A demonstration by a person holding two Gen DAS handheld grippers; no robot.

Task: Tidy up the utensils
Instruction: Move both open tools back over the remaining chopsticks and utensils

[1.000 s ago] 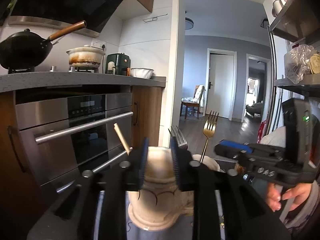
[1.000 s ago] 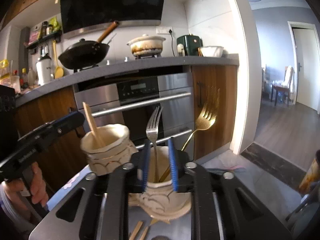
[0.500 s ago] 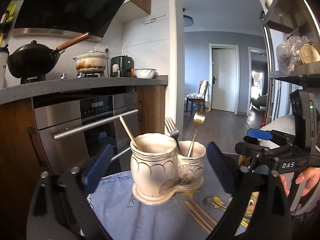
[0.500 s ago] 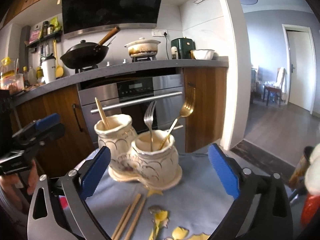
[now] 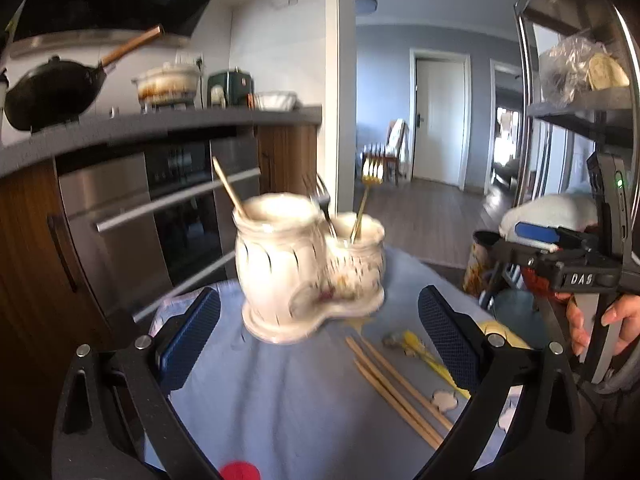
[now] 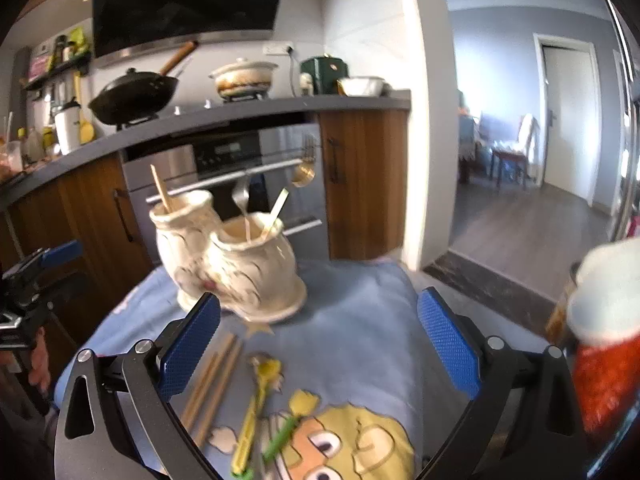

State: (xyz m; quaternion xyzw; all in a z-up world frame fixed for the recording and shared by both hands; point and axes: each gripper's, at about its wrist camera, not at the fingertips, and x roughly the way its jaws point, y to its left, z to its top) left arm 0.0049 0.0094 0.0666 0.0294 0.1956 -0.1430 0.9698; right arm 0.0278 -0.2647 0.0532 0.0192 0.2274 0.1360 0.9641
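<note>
Left wrist: both grippers [image 5: 318,334] [image 6: 318,338] angled down, fingers spread wide.

From my left wrist view the ceramic holder [image 5: 308,268] at centre is smeared by motion blur, so I can't read its pattern. The chopsticks [image 5: 396,384] run behind my right finger [image 5: 446,336] at lower right. The red object [image 5: 240,472] is cut off by the bottom edge.

A blue cartoon-print cloth [image 6: 360,320] is covering the table — a cream twin-pot holder [image 6: 240,268] is standing on it, with wooden chopsticks [image 6: 212,384] and a yellow-handled utensil [image 6: 256,404] lying just beside.
</note>
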